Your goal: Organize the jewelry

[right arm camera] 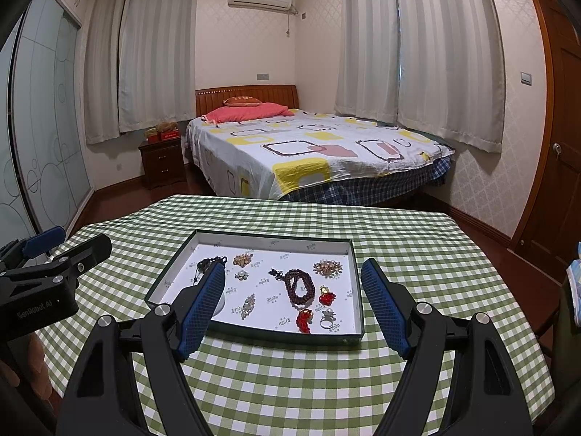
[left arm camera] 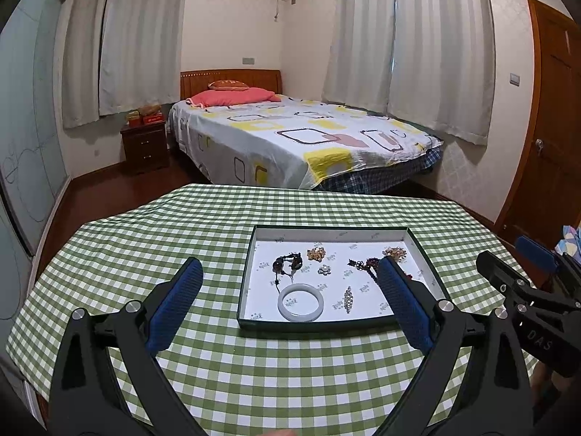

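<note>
A shallow dark-rimmed box tray (left arm camera: pixel 244 283) (right arm camera: pixel 357 283) with white lining sits on the green checked table. In it lie a white bangle (left arm camera: pixel 300 303), a dark bead bracelet (left arm camera: pixel 288 262) (right arm camera: pixel 207 263), gold clusters (left arm camera: pixel 316 253) (right arm camera: pixel 328 267), a pearl flower (left arm camera: pixel 324 270) (right arm camera: pixel 240 274), a rhinestone brooch (left arm camera: pixel 348 298) (right arm camera: pixel 248 306), a dark red bead necklace (right arm camera: pixel 299 287), red charms (right arm camera: pixel 304 320), and a silver ring (right arm camera: pixel 327 319). My left gripper (left arm camera: pixel 290 270) is open and empty, above the tray's near side. My right gripper (right arm camera: pixel 293 272) is open and empty, likewise.
The table (left arm camera: pixel 145 239) carries a green checked cloth. Behind it stand a bed (left arm camera: pixel 290 141), a dark nightstand (left arm camera: pixel 144 145), curtains, and a wooden door (left arm camera: pixel 552 127) at right. The other gripper shows at each view's edge (left arm camera: pixel 526 290) (right arm camera: pixel 47 272).
</note>
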The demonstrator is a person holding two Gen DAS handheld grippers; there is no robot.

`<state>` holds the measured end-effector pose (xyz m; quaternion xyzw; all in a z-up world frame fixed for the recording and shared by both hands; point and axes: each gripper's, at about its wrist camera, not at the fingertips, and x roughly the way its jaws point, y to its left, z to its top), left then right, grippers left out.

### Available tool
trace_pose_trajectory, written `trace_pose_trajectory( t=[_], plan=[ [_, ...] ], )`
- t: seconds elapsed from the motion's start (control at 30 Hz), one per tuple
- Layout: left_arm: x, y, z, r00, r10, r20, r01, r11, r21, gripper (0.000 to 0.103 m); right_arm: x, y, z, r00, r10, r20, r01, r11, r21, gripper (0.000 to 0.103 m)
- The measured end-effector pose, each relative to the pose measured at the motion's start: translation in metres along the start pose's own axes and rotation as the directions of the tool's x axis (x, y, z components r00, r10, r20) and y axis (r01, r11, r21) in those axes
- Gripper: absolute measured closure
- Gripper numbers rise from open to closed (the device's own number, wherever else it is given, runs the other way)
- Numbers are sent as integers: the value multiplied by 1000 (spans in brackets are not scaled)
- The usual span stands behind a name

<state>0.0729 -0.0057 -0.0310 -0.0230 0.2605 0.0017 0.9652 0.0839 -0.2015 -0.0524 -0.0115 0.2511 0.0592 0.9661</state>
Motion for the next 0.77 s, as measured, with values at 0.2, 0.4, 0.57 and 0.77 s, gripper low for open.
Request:
trace_pose_trajectory(
  t=[0.2,0.4,0.57,0.77],
  plan=[
    [1,0,-1,1000,-16,5,16,1000,-9,4,2,1,-2,1000,-1,-4,1,1000,-1,28],
    [7,2,-3,999,-28,-19,28,1000,-5,4,6,-1,-5,1000,-2,-15,2,1000,4,28],
    [15,7,-4,1000,-16,-27,15,1000,-8,4,11,-3,-8,1000,-6,-25,6,1000,6,28],
    [39,22,-10,996,18,-88,-21,999,-32,4,24,-13,-12,999,-19,-49,20,1000,22,28]
  ],
)
